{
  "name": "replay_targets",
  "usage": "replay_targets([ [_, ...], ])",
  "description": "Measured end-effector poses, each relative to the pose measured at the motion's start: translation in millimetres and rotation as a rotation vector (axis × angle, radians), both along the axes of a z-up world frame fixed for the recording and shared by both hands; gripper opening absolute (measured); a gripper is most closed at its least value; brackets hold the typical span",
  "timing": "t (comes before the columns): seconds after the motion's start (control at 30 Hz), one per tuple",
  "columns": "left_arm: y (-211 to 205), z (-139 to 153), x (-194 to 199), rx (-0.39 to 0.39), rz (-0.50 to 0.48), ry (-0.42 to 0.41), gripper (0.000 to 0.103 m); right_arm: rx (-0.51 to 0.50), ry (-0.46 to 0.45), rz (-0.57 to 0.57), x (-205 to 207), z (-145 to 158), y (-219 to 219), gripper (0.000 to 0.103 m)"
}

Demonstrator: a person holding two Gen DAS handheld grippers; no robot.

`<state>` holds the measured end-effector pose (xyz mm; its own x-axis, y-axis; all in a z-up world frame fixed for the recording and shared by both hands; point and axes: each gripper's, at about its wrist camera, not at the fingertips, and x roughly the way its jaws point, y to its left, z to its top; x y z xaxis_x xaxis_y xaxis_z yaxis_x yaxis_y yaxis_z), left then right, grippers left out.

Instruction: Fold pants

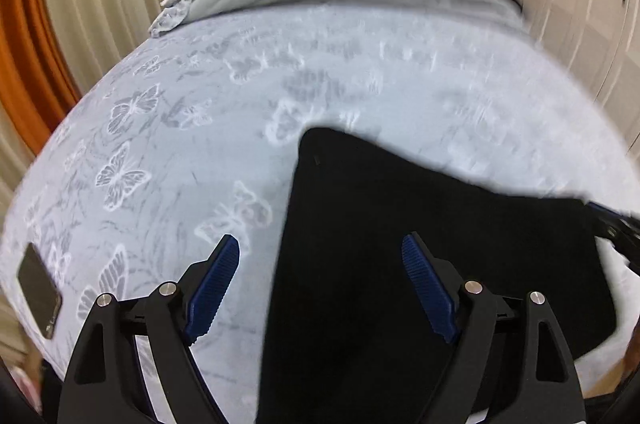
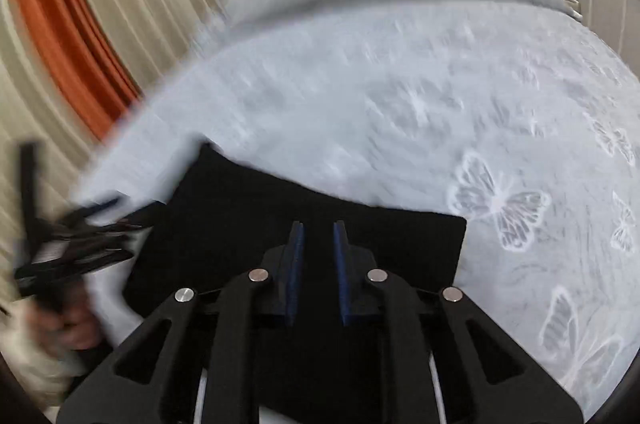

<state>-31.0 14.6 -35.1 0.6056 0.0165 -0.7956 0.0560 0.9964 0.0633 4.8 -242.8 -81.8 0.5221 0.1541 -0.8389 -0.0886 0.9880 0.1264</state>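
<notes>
Left wrist view: left gripper (image 1: 320, 256), jaws spread wide, empty, hovering over the left edge of the black pants (image 1: 420, 244). Pants lie folded flat on the butterfly-print bedspread (image 1: 168, 152). 1 phone (image 1: 38, 290) at the bedspread's left edge.

Right wrist view: right gripper (image 2: 318, 244), 2 blue pads (image 2: 341, 264) narrowly parted, nothing between them, above the pants (image 2: 240, 216). Frame blurred.

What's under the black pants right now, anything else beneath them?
The black pants lie flat on the butterfly-print bedspread, which shows all around their edges. Whatever sits directly beneath the fabric is covered and cannot be seen. A phone lies apart, on the bedspread.
</notes>
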Motion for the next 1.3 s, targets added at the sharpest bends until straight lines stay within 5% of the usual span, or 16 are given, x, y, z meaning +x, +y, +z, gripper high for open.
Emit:
replay_targets([
  [0.07,-9.1,-21.3,11.0,0.088,0.001,0.033,0.082,0.024,-0.006,-0.062,4.6,-5.1,-10.0,0.003],
  [0.2,-11.8,-20.0,6.2,0.115,0.001,0.004,0.082,0.041,-0.114,-0.015,-16.8,22.4,2.8,0.007],
  [0.3,-10.6,-18.4,3.2,0.103,-0.005,0.005,0.082,0.004,0.015,-0.065,-8.1,-15.3,-13.9,0.007],
  [0.47,-10.0,-13.6,-3.1,0.096,-0.010,0.002,0.082,0.089,-0.085,-0.061,-43.6,30.9,-16.2,0.011],
  [0.5,-9.9,-12.4,-5.8,0.094,-0.012,-0.001,0.082,0.131,-0.081,-0.060,-52.7,35.0,-20.2,0.017],
  [0.6,-5.4,-13.3,-14.3,0.085,-0.023,0.012,0.084,0.142,-0.054,-0.082,-69.7,33.0,-29.3,0.080],
  [0.7,1.9,-17.8,-22.2,0.078,-0.023,0.037,0.084,0.056,-0.058,-0.056,-80.5,25.3,-25.4,0.081],
  [0.83,20.4,-23.0,-31.2,-0.035,-0.039,0.107,0.086,0.099,0.019,-0.056,-88.7,2.1,-32.9,0.082],
  [1.1,55.5,-60.3,-17.8,-0.431,-0.010,0.346,0.091,0.437,0.183,-0.143,-91.1,-46.1,-44.7,0.092],
  [1.3,45.4,-63.8,-9.0,-0.469,0.010,0.341,0.092,0.480,0.176,-0.153,-84.3,-46.7,-31.5,0.098],
])
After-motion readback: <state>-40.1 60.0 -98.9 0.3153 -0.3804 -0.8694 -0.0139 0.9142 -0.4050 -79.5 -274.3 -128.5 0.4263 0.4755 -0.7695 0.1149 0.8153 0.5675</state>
